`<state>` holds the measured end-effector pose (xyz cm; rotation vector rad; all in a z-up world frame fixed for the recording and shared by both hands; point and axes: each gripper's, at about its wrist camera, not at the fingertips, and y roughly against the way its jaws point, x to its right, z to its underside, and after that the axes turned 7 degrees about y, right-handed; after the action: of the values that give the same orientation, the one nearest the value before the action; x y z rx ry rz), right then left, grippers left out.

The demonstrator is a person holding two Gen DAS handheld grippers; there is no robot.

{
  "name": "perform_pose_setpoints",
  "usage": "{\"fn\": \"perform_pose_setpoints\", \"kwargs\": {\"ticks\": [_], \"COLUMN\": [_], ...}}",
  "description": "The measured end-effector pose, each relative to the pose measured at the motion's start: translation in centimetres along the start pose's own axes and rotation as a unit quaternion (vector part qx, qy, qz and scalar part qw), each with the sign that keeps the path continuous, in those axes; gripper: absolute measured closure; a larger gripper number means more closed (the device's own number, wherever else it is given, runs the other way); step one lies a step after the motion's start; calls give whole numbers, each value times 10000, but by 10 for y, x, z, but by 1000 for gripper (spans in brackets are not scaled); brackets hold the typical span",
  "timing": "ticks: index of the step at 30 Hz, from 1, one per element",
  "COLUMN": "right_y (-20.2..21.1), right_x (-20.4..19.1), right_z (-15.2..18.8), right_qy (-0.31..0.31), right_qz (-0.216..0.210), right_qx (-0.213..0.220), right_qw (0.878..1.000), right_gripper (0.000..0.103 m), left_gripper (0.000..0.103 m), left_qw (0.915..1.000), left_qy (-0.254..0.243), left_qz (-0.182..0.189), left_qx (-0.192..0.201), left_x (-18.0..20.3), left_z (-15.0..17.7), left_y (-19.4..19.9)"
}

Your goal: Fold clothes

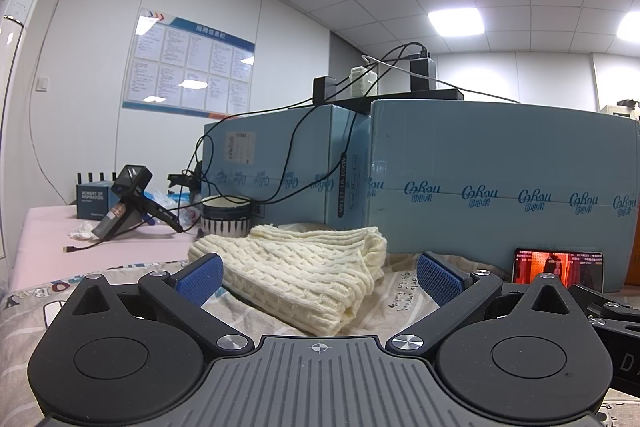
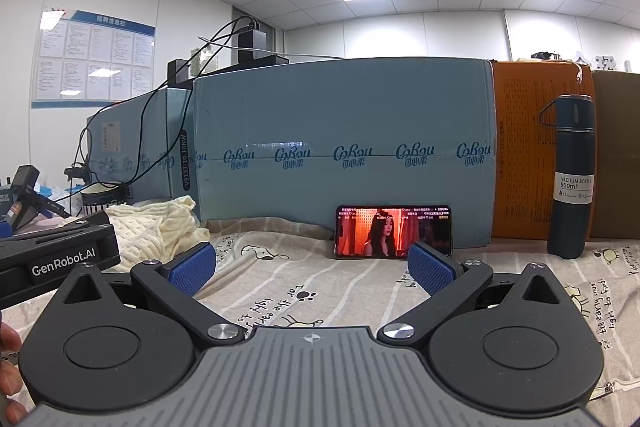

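Cream knit sweater (image 1: 304,271) lies bundled on the printed sheet (image 2: 320,291), straight ahead of the left hand-held gripper (image 1: 319,273), long axis running near-right to far-left. Both jaws stand apart, empty. The right hand-held gripper (image 2: 312,269) is farther off; the sweater lies to its left.

1. One cream knitted garment (image 1: 304,271), folded in a pile on the printed sheet (image 2: 320,287).
2. Two grippers: the left gripper (image 1: 320,273) and the right gripper (image 2: 312,265), both with jaws spread.
3. Two light-blue cartons (image 2: 340,147) stand side by side.
4. One orange carton (image 2: 524,147).
5. One phone (image 2: 394,231).
6. One vacuum bottle (image 2: 572,175).
7. One striped bowl (image 1: 225,215).
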<state>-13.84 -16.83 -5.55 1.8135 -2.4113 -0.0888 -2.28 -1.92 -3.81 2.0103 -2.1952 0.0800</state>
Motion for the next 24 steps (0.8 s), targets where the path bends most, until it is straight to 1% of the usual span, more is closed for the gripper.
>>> {"fn": "perform_pose_setpoints", "kwargs": {"ticks": [16, 18, 22, 24], "right_y": [1, 0, 0, 0], "right_x": [1, 1, 2, 2], "right_z": [1, 1, 1, 1], "right_qy": [-9, -16, -29, -36], "right_qz": [1, 5, 12, 15], "right_qx": [-13, -28, -56, -70], "right_qw": [10000, 10000, 10000, 10000], "right_gripper": [0, 0, 0, 0], "left_gripper": [0, 0, 0, 0], "left_qw": [10000, 10000, 9997, 9997], "left_qy": [2, -4, -13, -1], "left_qz": [-1, -4, -47, -47], "left_qx": [6, -22, -228, -226], "left_x": [0, 0, 0, -1], "left_z": [1, 1, 1, 1], "left_y": [0, -1, -7, -7]}}
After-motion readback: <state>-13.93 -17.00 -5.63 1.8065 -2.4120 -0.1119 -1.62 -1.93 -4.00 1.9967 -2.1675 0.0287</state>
